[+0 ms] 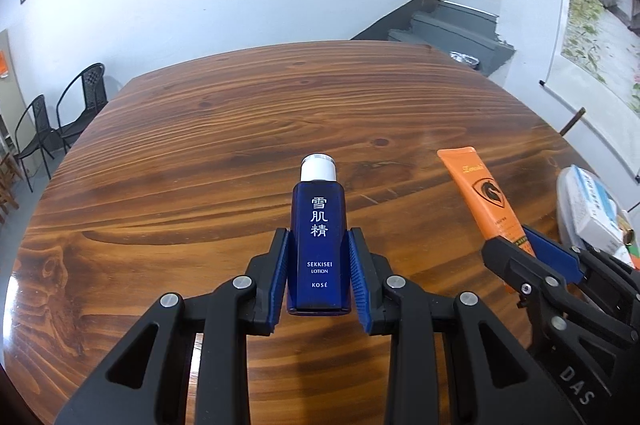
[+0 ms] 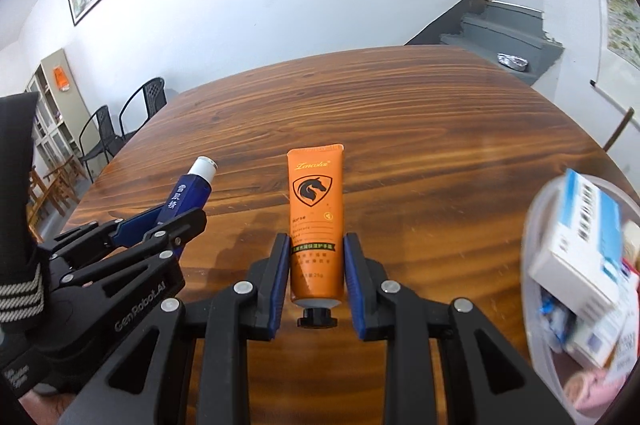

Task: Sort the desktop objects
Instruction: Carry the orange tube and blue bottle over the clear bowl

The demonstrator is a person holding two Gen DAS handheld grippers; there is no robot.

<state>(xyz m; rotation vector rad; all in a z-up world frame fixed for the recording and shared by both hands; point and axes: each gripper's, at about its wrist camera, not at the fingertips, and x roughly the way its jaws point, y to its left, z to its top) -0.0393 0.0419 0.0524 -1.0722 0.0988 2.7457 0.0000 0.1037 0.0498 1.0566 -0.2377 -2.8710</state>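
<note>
My left gripper (image 1: pixel 319 237) is shut on a dark blue lotion bottle (image 1: pixel 319 225) with a white cap, held above the wooden table (image 1: pixel 240 129). My right gripper (image 2: pixel 317 239) is shut on an orange hand cream tube (image 2: pixel 316 209), black cap toward the camera. The left gripper (image 2: pixel 176 215) and the bottle (image 2: pixel 188 191) show at the left of the right wrist view. The right gripper (image 1: pixel 516 237) and the tube (image 1: pixel 480 193) show at the right of the left wrist view.
A clear plastic container (image 2: pixel 536 305) holding white and blue boxes (image 2: pixel 580 245) stands at the table's right, also in the left wrist view (image 1: pixel 566 209). Black chairs (image 1: pixel 60 121) stand beyond the table's left edge. Grey stairs (image 1: pixel 448 29) rise behind the far side.
</note>
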